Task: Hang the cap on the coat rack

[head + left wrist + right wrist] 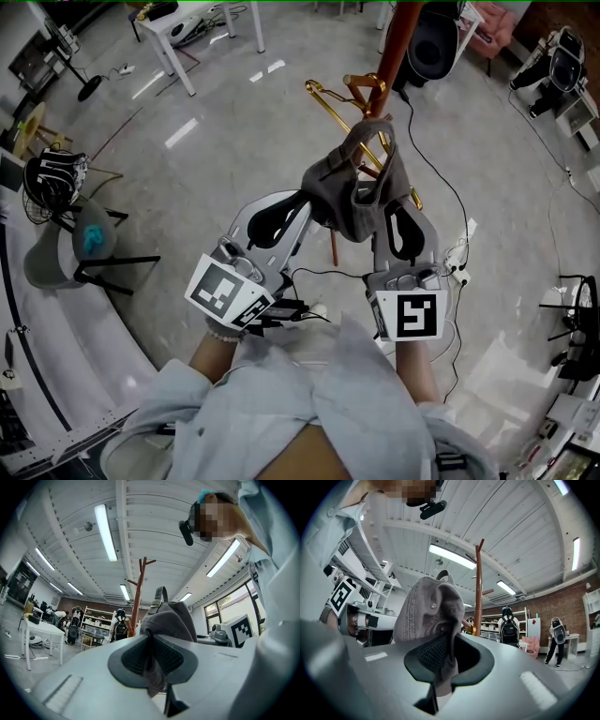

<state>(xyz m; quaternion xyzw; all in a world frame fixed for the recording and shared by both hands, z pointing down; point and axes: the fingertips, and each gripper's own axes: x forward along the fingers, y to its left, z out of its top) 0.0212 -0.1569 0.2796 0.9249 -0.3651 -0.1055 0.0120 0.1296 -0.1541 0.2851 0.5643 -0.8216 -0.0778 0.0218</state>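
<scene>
The left gripper [302, 202] and the right gripper [392, 208] each pinch one edge of the soft grey cloth cap [361, 183], close to the tall brown wooden coat rack [396, 47]. This looks like the carrying step. Next, the floppy cap must go over a shiny gold hook [325, 96]

Left claw [151, 658]: jaws closed, grey fabric of the cap [171, 618] pinched between the ribbed pads, a fold hanging below them. The cap bulges up just past the jaws, its back strap [159, 596] standing upright on top. Brown coat rack [138, 588] is behind the cap and slightly left, pegs forking at its top, no contact with the cap. Marker cube [241, 629] at right, near the cap. Pale sleeve [276, 588] fills the right edge. Background: white desk [44, 629] far left, shelving [97, 623], ceiling strip lights [105, 531].
</scene>
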